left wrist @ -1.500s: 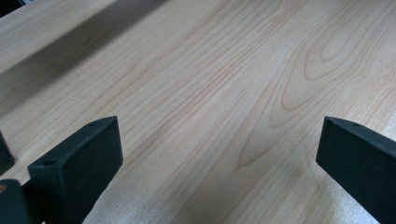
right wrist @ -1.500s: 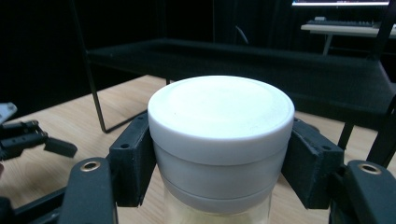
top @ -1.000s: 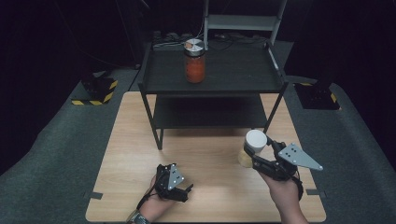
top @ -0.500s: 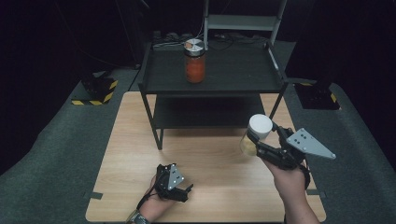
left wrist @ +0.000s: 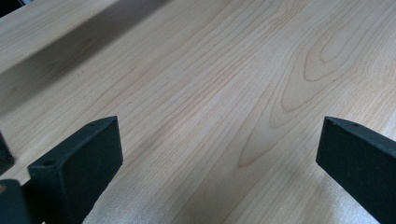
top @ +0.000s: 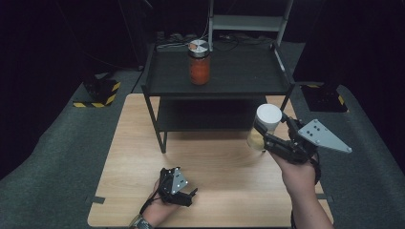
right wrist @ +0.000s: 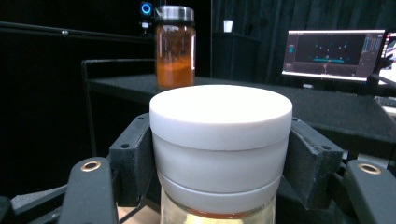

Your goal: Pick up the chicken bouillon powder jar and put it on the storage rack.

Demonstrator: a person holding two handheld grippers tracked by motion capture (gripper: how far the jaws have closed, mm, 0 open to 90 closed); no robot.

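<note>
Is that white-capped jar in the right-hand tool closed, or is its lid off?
Closed. The white lid sits squarely on the jar, and the right gripper clamps its two jaws against the lid's sides.

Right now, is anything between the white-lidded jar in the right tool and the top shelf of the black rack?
Nothing visible blocks it. The right tool holds the white-lidded jar near the rack's front right corner; the top shelf carries just the orange jar, off to the left.

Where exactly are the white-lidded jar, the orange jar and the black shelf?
white-lidded jar (right wrist: pixel 220 108): right gripper view, on its white lid.
orange jar (top: pixel 199 69): high view, on its glass body.
black shelf (top: pixel 243 71): high view, on its bare top board.
</note>
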